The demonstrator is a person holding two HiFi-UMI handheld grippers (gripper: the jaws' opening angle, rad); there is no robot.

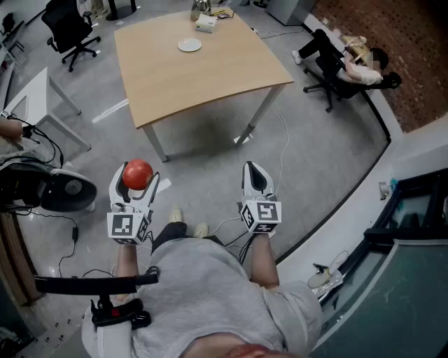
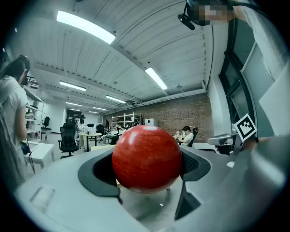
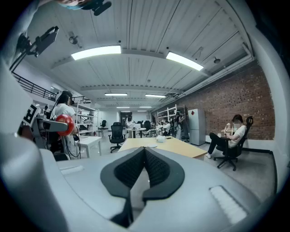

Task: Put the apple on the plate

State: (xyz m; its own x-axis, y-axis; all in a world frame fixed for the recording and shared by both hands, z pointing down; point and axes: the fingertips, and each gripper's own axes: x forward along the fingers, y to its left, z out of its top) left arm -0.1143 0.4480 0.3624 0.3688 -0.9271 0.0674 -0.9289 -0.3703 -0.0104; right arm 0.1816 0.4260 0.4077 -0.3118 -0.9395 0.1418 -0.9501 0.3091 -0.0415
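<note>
Round red apple (image 1: 138, 173), clamped between the left gripper (image 1: 136, 183) jaws. Small white plate (image 1: 189, 45) lies flat on the table (image 1: 217, 73), well ahead.

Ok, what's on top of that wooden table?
A white plate, a small white box behind it. More items at the far edge are cut off by the frame. The apple is in the left claw.

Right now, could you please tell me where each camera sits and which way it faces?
Head view: on the person's head, steeply down at table and plate; shows torso, left gripper, right gripper.
Left gripper view: on left gripper, level along jaws shut on apple.
Right gripper view: on right gripper, along shut jaws toward table; left gripper shows at left.
Shared: apple shows in all three.
</note>
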